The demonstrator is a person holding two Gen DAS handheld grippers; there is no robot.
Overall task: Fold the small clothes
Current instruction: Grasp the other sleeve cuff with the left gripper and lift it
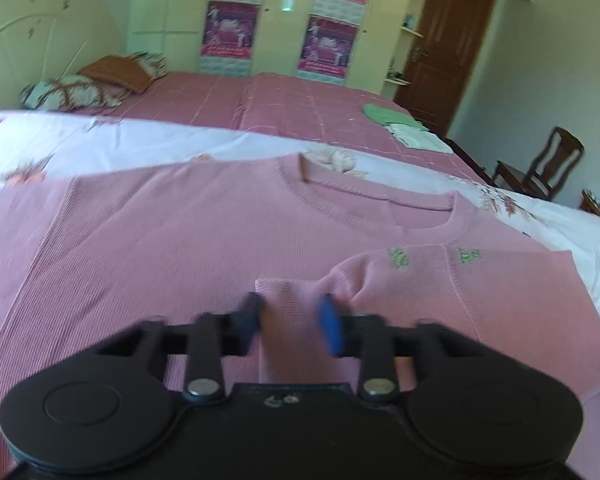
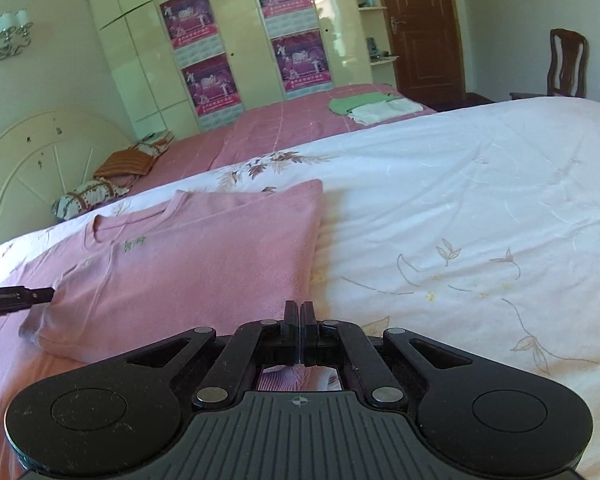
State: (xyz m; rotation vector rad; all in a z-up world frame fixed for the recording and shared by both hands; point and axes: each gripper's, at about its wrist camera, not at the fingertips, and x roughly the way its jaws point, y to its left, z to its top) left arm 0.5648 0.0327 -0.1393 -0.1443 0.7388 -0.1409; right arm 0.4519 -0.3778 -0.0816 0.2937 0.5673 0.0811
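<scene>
1. Right gripper (image 2: 300,316), jaws pressed together, sits at the pink sweater's (image 2: 188,272) near hem; bare white quilt (image 2: 460,220) spreads rightward.
2. Left gripper (image 1: 290,320), jaws apart, straddles the folded-in sleeve (image 1: 284,312).
3. Sweater lies flat, collar far.

Pink ribbed sweater (image 1: 180,240), green chest lettering, perhaps embroidered; white floral quilt (image 2: 460,200); pink checked bedspread (image 1: 292,108).

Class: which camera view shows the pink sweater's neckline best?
The left wrist view: the pink sweater fills the frame, with its ribbed neckline close and fully visible. The right wrist view shows the neckline only small, far off and foreshortened.
</scene>
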